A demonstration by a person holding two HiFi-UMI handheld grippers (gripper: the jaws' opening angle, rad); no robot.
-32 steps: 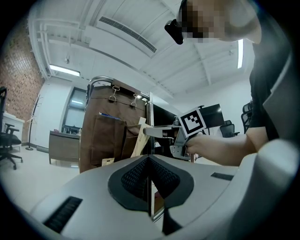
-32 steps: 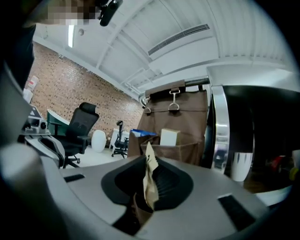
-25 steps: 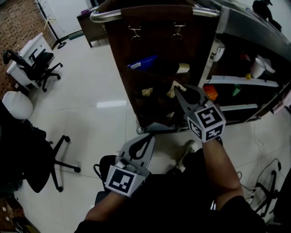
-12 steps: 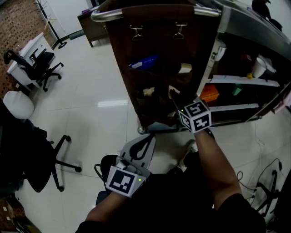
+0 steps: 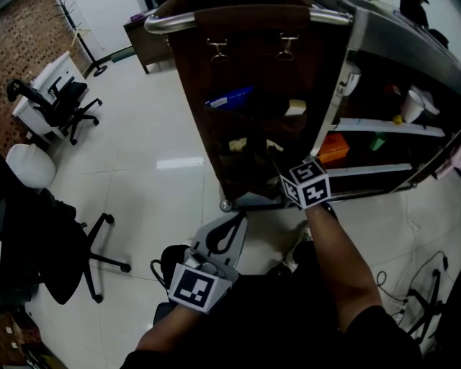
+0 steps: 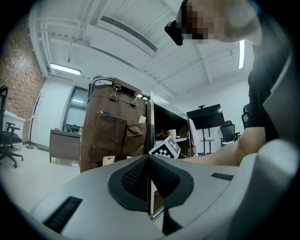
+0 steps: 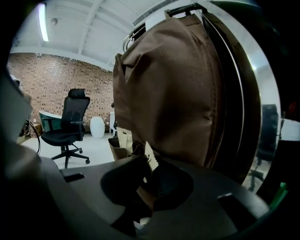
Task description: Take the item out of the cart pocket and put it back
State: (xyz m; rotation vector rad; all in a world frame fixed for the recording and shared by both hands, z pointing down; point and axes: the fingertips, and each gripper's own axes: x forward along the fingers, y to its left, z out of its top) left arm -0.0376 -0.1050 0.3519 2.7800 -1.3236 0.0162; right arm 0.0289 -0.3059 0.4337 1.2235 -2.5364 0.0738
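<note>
Spotter: Status, left side first?

Operator: My left gripper (image 5: 227,229) hangs low in front of me, well apart from the cart. Its fingers are pressed flat together with nothing between them. It sits just where it sat a second ago.

Spotter: And the cart itself?

Operator: A brown cloth organizer (image 5: 245,72) is clipped under the cart handle (image 5: 166,21). A blue packet (image 5: 229,97) pokes from an upper pocket, and a cream one (image 5: 295,108) sits further right. Neither has shifted.

Spotter: So what has changed?

Operator: My right gripper (image 7: 149,165). A second ago I had it higher, jaws plain to see in front of the middle pockets. Now it has dropped and tipped downward. From the head view its marker cube (image 5: 306,184) covers most of the jaws, close against the lower pockets.

Spotter: Holding anything?

Operator: Yes. The fingers are in a narrow clamp on the small packet (image 7: 150,154), and its sawtooth edge stands up between the pads. The grip looks no wider or tighter than before.

Spotter: Where does that leave the job?

Operator: I judge the taking-out is done and I'm on the return. The small packet is at the mouth of a lower pocket, just beside the cloth. I can't tell whether its bottom edge is already inside. I'd want it fed below the lip before I let go. The soft lip could fold, and then it would slide down the outside.
</note>
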